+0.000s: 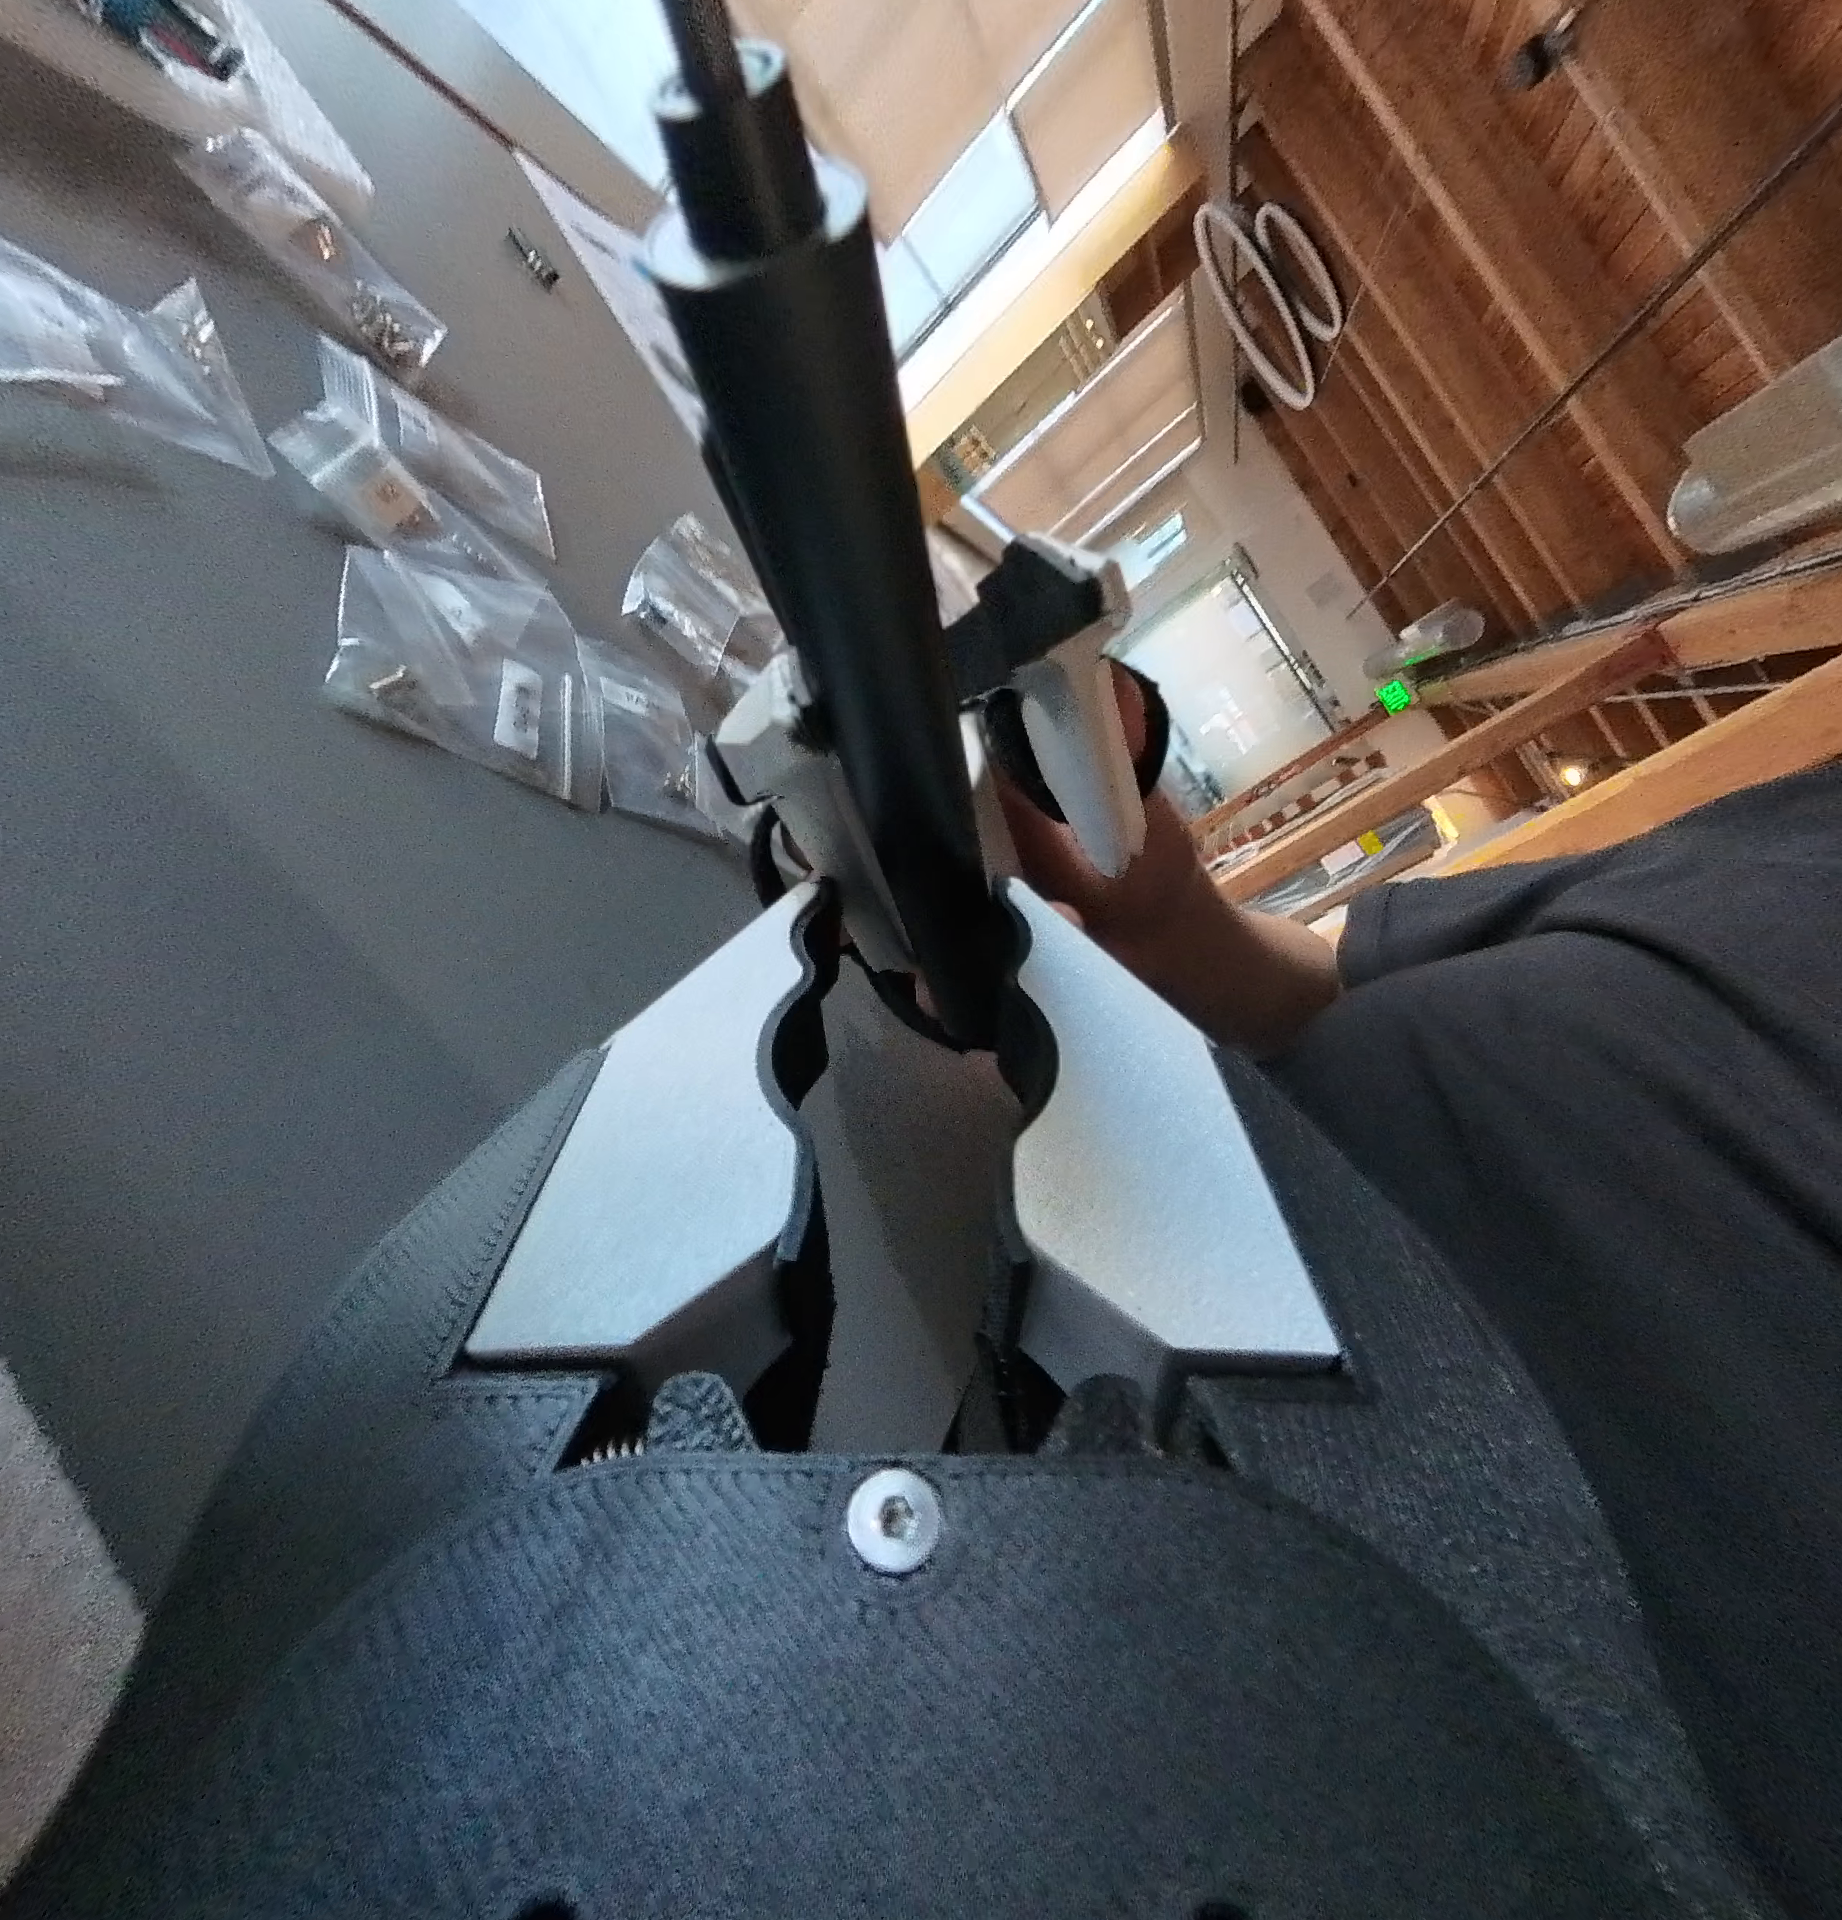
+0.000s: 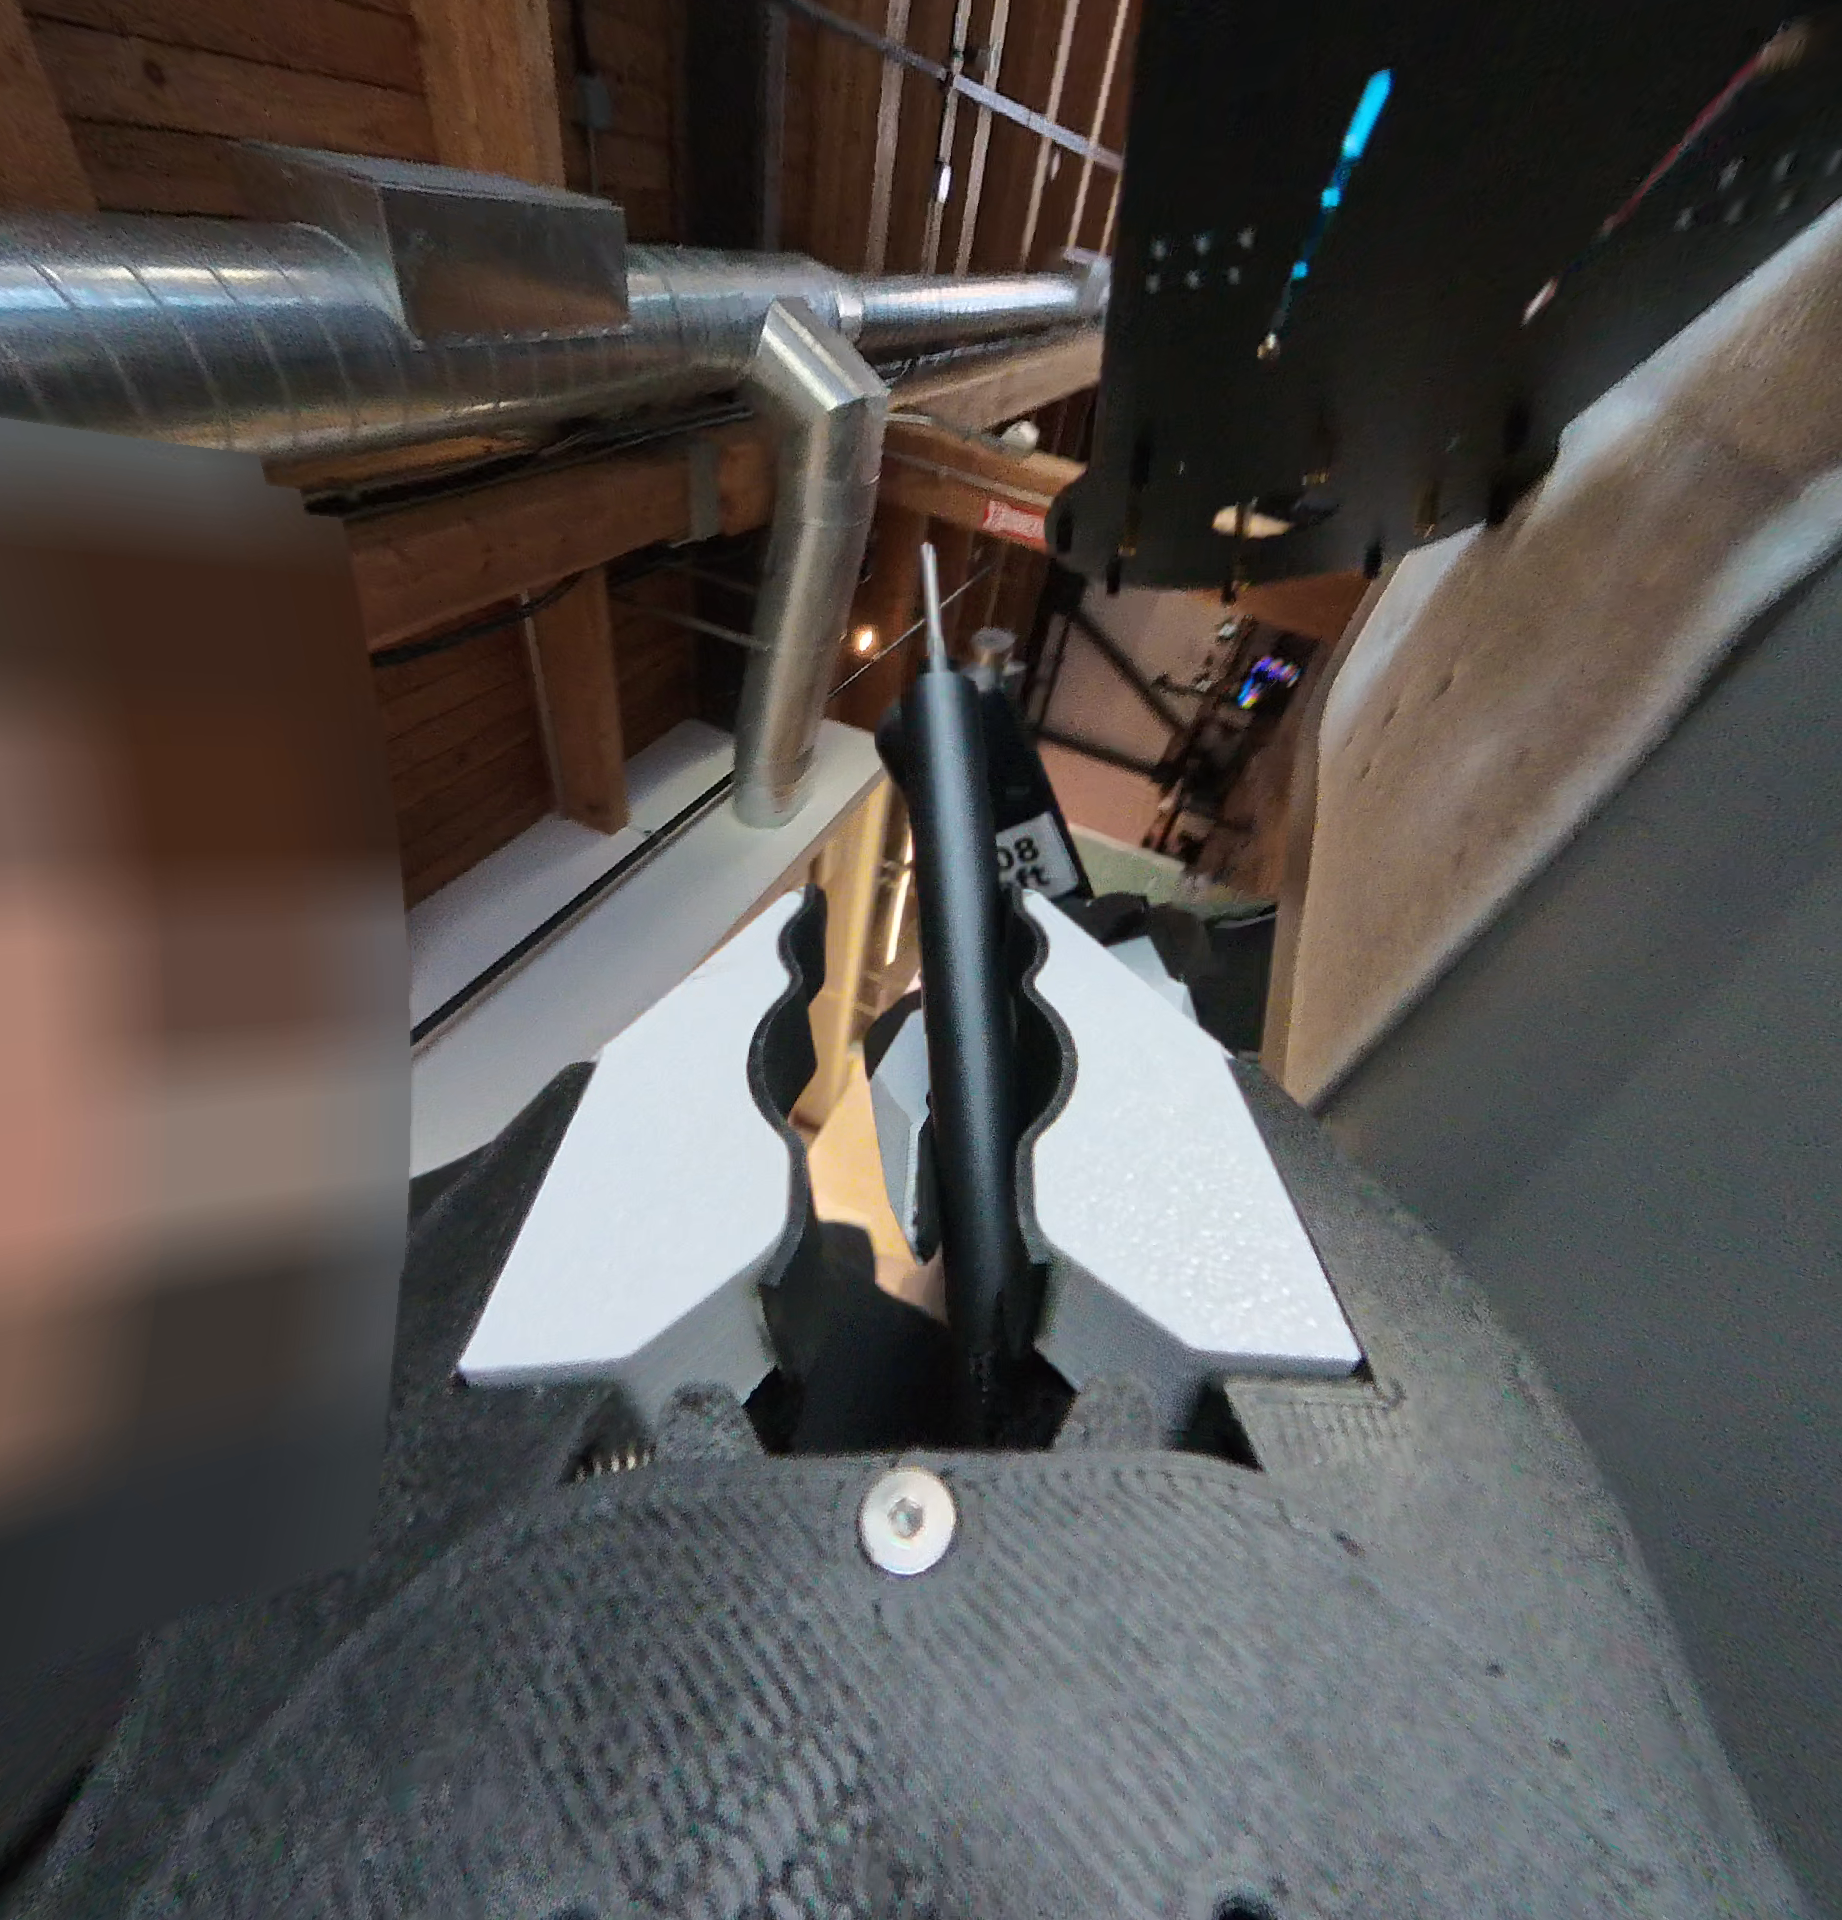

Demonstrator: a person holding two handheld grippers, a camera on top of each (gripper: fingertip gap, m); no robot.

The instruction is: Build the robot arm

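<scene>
Wooden rafters and silver ducting hang over a grey bench strewn with clear bagged parts.

Left claw (image 1: 912,935) is clenched on a black telescoping rod (image 1: 839,582) that runs far up the frame, plastic bags (image 1: 449,623) of hardware lying to its left on the bench (image 1: 169,831). Right claw (image 2: 922,935) grips a black screwdriver (image 2: 953,997) against its right pad, the thin bit pointing at the duct (image 2: 377,332).

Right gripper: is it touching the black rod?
Touching. In the right wrist view the black rod lies against the inner edge of one finger of the right gripper; a gap stays open on its other side.
</scene>
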